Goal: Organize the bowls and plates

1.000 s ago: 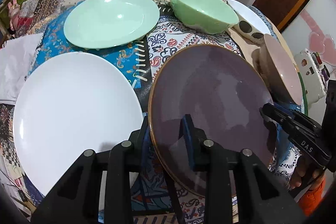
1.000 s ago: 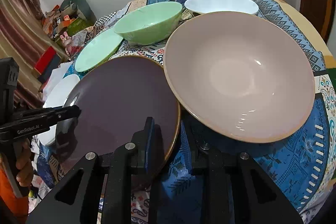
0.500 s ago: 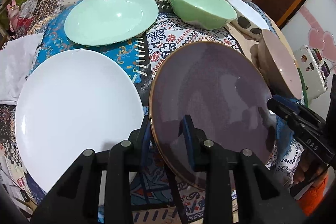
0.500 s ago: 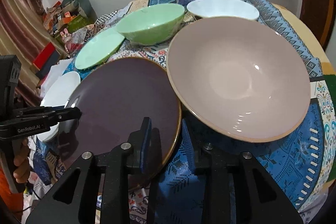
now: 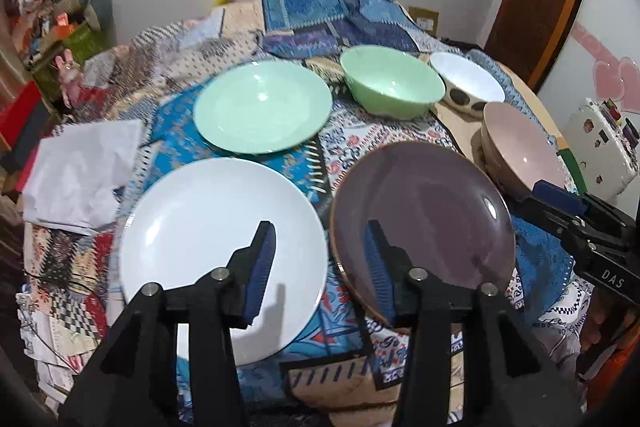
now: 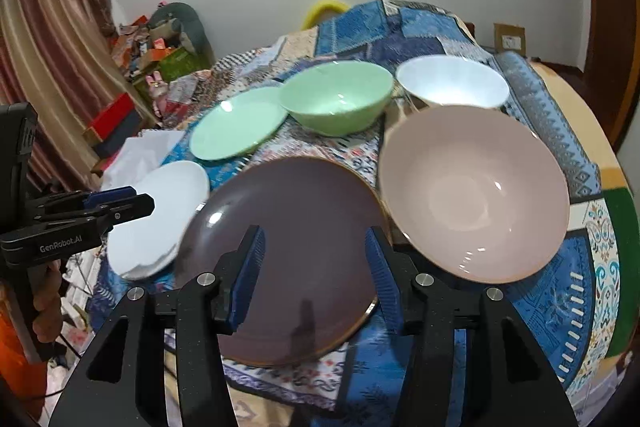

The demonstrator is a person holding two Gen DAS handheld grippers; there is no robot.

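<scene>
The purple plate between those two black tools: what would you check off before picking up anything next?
1. Purple plate let go and lying flat on the cloth: ok.
2. Left tool empty, its jaws opening: ok.
3. Right tool empty, its jaws opening: ok.
4. White plate clear of the purple one, a gap between their rims: ok.
5. Pink bowl clear of the purple plate: cannot tell, their rims run close.
6. Green bowl and green plate uncovered at the back: ok.
</scene>
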